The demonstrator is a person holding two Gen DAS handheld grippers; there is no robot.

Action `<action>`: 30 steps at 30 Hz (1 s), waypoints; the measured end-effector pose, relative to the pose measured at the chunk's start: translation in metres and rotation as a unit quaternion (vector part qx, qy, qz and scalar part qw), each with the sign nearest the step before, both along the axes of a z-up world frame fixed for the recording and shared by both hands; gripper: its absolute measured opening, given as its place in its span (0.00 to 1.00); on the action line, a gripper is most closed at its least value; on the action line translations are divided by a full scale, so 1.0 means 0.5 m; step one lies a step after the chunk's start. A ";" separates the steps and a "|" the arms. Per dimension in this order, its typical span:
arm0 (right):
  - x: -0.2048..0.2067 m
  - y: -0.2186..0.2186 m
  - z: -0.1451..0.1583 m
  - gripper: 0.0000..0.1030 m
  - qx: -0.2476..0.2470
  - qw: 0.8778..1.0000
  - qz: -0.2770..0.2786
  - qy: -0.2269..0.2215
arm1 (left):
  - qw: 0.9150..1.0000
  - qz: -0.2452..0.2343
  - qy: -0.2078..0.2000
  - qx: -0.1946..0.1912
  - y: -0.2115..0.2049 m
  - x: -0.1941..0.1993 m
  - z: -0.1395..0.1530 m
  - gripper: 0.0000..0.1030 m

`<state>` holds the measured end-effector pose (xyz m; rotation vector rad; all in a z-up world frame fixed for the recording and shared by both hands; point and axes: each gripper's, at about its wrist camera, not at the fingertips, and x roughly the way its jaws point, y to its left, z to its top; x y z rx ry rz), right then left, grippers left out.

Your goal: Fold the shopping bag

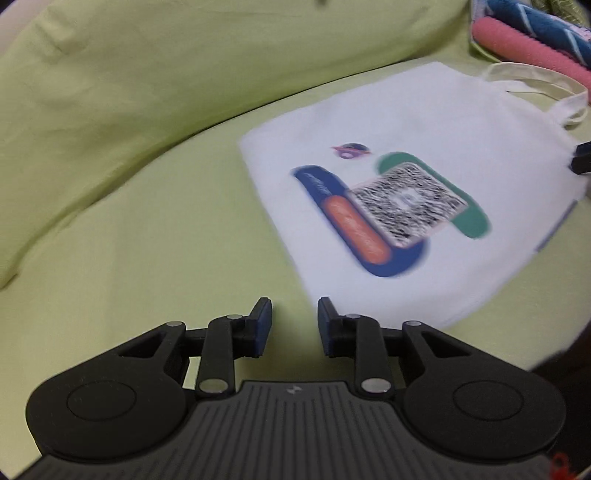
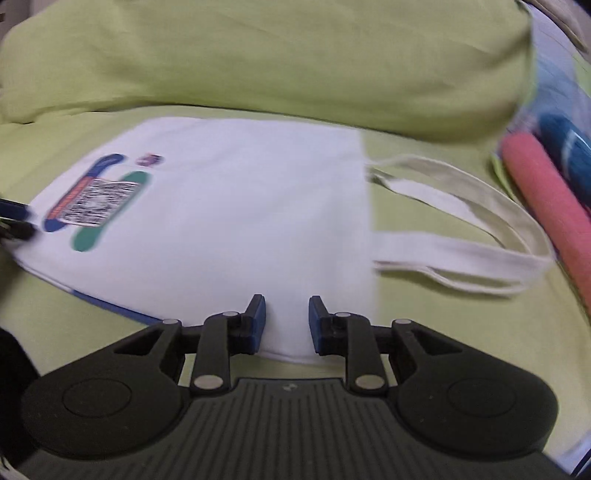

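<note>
- Lying flat on the green bed sheet [image 1: 147, 240] is one white shopping bag [image 1: 406, 122], spread out so it is easy to fold.
- The bag fills the right half of the left wrist picture and the middle of the right wrist picture.
- It has one bright print [image 1: 388, 210] in blue, orange and green, with a black and white square in it.
- Two long handles [image 2: 461, 206] stick out at the right of the right wrist picture, one on top of the other.
- The left gripper [image 1: 294, 326] sits at the bottom of its picture, just by a corner of the bag.
- Its two fingers [image 1: 263, 325] are open with a gap and hold nothing.
- The right gripper [image 2: 287, 323] hangs over the near edge of the bag.
- Its two fingers [image 2: 256, 321] are open too, with white cloth seen in the gap, but they do not pinch it.
- I think both grippers are there to grab an edge each, so the fold has not begun yet.
- One big green pillow [image 2: 258, 55] lies along the top.
- One pink roll [image 2: 546, 192] and one blue patterned thing [image 1: 535, 22] sit at the upper right, well apart from the bag's body.
- Both pictures are a bit blurry.
</note>
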<state>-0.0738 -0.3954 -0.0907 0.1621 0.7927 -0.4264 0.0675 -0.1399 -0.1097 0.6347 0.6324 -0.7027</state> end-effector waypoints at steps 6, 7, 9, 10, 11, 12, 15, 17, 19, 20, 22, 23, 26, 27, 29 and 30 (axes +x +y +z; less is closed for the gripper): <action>0.106 -0.010 0.043 0.28 -0.005 0.999 0.026 -0.040 | 0.994 -0.105 -0.013 -0.018 -0.127 0.029 0.029 0.32; 0.137 -0.011 0.042 0.28 -0.008 0.998 0.035 -0.045 | 0.993 -0.115 -0.005 -0.010 -0.150 0.044 0.016 0.32; 0.199 -0.022 0.033 0.28 -0.008 0.998 0.052 -0.041 | 0.991 -0.133 0.020 0.006 -0.186 0.076 -0.015 0.32; 0.228 -0.030 0.025 0.28 -0.009 0.998 0.059 -0.036 | 0.990 -0.140 0.018 0.003 -0.194 0.089 -0.026 0.32; 0.254 -0.040 0.017 0.27 -0.005 0.997 0.076 -0.032 | 0.989 -0.146 0.016 -0.008 -0.202 0.105 -0.029 0.32; 0.277 -0.049 0.008 0.27 -0.007 0.995 0.093 -0.027 | 0.989 -0.149 0.023 -0.015 -0.214 0.125 -0.029 0.32; 0.351 -0.085 -0.024 0.27 -0.022 0.992 0.125 -0.007 | 0.989 -0.144 0.020 -0.020 -0.260 0.195 -0.033 0.33; 0.397 -0.125 -0.035 0.28 -0.023 0.993 0.117 -0.012 | 0.991 -0.132 0.010 -0.022 -0.288 0.245 -0.040 0.33; 0.441 -0.174 -0.044 0.28 -0.037 0.996 0.083 -0.012 | 0.994 -0.104 0.019 -0.036 -0.301 0.300 -0.046 0.37; 0.456 -0.202 -0.050 0.28 -0.042 0.997 0.062 -0.010 | 0.995 -0.087 0.019 -0.041 -0.303 0.324 -0.049 0.37; 0.466 -0.262 -0.057 0.28 -0.021 1.000 0.016 -0.013 | 0.998 -0.050 0.005 -0.046 -0.288 0.358 -0.057 0.37; 0.460 -0.277 -0.058 0.24 -0.016 1.000 0.011 -0.015 | 0.998 -0.035 0.003 -0.052 -0.273 0.368 -0.060 0.37; 0.435 -0.300 -0.064 0.07 -0.017 1.000 0.009 -0.018 | 0.998 0.000 0.014 -0.056 -0.242 0.380 -0.048 0.35; 0.427 -0.295 -0.064 0.07 -0.027 0.999 0.009 -0.017 | 0.998 0.002 0.017 -0.057 -0.237 0.376 -0.038 0.25; 0.434 -0.276 -0.049 0.13 -0.060 0.998 -0.008 0.015 | 0.997 -0.033 0.017 -0.073 -0.247 0.344 -0.016 0.25; 0.442 -0.268 -0.036 0.15 -0.055 0.998 -0.010 0.011 | 0.995 -0.057 0.017 -0.078 -0.258 0.326 -0.008 0.30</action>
